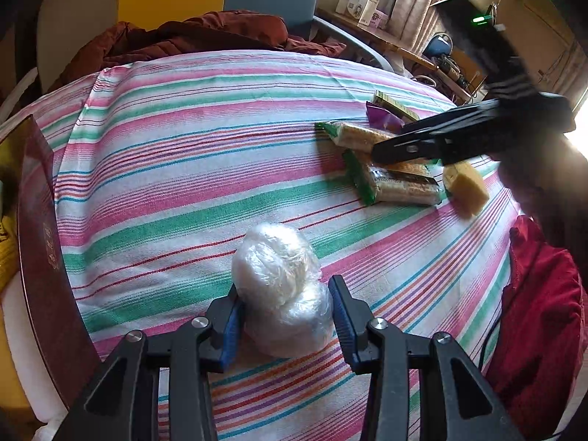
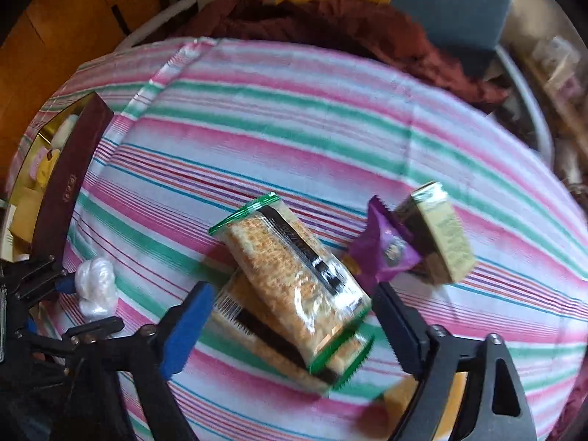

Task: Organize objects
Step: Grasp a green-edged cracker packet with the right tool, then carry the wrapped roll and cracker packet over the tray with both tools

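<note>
Clamping at the bottom centre of the left wrist view, the left gripper (image 1: 284,318) has its blue-padded jaws pressed against both flanks of a crumpled ball of clear plastic wrap (image 1: 284,294), which sits on the pink, green and white striped cloth (image 1: 183,147); judged light, soft and springy, slippery on its film surface, it is best taken low and across its widest part, with modest squeeze so that it does not pop out. Item two, lower centre of the right wrist view: the right gripper (image 2: 290,330), jaws standing well apart and pressing on nothing, straddles two stacked clear-film cracker packets with green crimped ends (image 2: 294,279), the upper one lying diagonally across the lower. These look light, fairly stiff along their length, brittle inside and slick outside; a hold across the narrow width near the middle seems safest, since the crimped ends would flex and a hard pinch may crush the contents. Just right of the packets lie a small purple foil sachet (image 2: 386,250), limp and thin, and, touching it, a small pale green and dark carton (image 2: 437,231), rigid enough for a grip on its flat sides. A yellow sponge-like block (image 1: 466,183) lies at the right of the left wrist view. At the left edge stands a long maroon box (image 1: 40,239) with items inside, the probable destination.
</note>
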A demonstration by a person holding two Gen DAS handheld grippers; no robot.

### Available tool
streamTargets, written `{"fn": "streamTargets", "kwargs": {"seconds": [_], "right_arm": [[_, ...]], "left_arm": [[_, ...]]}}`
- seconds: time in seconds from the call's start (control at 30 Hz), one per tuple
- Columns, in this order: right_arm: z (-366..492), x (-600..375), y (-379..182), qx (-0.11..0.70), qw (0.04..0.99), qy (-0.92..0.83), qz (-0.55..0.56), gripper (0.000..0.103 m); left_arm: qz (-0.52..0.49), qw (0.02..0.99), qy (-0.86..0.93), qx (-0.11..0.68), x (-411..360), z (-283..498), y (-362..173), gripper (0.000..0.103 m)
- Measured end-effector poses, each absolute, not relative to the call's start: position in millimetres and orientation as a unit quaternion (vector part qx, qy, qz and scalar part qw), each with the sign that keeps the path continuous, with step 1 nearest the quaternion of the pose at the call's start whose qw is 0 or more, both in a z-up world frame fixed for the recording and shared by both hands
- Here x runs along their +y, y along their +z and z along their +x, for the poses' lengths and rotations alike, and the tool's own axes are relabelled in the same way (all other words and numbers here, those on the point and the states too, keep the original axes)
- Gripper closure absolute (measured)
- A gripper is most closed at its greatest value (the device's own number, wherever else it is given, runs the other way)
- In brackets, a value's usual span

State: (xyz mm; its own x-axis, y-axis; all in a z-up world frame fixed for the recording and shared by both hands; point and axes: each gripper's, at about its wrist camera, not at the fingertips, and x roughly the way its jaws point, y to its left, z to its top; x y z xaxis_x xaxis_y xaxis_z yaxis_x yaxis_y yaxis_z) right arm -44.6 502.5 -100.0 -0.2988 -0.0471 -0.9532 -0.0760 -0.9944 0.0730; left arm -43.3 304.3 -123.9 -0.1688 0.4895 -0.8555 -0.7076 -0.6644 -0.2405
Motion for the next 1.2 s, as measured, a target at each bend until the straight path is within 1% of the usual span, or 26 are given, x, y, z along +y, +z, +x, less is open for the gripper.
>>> {"fn": "streamTargets", "kwargs": {"seconds": [0.2, 0.3, 0.4, 0.43, 0.5, 0.53, 0.57, 0.7, 0.8, 0.97, 1.2], "right_arm": [[-63.2, 532.2, -124.6, 0.133, -0.013, 0.792, -0.595, 0.02], [-67.3, 536.9, -125.0, 0.14, -0.018, 0.796, -0.589, 0.019], [-68.0, 534.9, -124.0, 0.129, -0.02, 0.795, -0.593, 0.02], [-67.7, 533.1, -123.8, 0.12, -0.015, 0.795, -0.594, 0.023], [-68.9, 526.9, -124.0, 0.103, -0.004, 0.798, -0.594, 0.033], [-68.1, 523.7, -122.5, 0.09, 0.003, 0.8, -0.593, 0.046], [-67.0, 519.9, -120.8, 0.075, 0.011, 0.803, -0.592, 0.053], [-61.2, 504.5, -115.3, 0.052, 0.032, 0.811, -0.582, 0.054], [-51.0, 490.9, -97.6, 0.048, 0.044, 0.828, -0.556, 0.054], [-21.7, 468.7, -58.9, 0.081, 0.043, 0.861, -0.501, 0.054], [6.5, 413.2, -36.4, 0.124, 0.014, 0.885, -0.449, 0.054]], "left_arm": [[-0.513, 0.401, 0.753, 0.093, 300.8, -44.9, -125.1, 0.059], [-0.514, 0.403, 0.752, 0.086, 299.0, -45.1, -125.3, 0.059], [-0.512, 0.403, 0.753, 0.085, 299.7, -44.1, -124.6, 0.059], [-0.511, 0.403, 0.754, 0.086, 299.9, -43.4, -124.4, 0.059], [-0.507, 0.403, 0.756, 0.09, 299.5, -42.7, -124.5, 0.059], [-0.506, 0.403, 0.757, 0.093, 299.9, -42.1, -124.3, 0.06], [-0.504, 0.403, 0.758, 0.096, 300.0, -41.9, -124.2, 0.06], [-0.502, 0.4, 0.76, 0.101, 300.5, -43.3, -122.7, 0.063], [-0.506, 0.399, 0.759, 0.096, 297.0, -43.0, -118.9, 0.063], [-0.486, 0.409, 0.768, 0.076, 283.5, -34.1, -94.4, 0.063], [-0.442, 0.409, 0.797, 0.041, 238.1, -19.8, -45.8, 0.063]]}}
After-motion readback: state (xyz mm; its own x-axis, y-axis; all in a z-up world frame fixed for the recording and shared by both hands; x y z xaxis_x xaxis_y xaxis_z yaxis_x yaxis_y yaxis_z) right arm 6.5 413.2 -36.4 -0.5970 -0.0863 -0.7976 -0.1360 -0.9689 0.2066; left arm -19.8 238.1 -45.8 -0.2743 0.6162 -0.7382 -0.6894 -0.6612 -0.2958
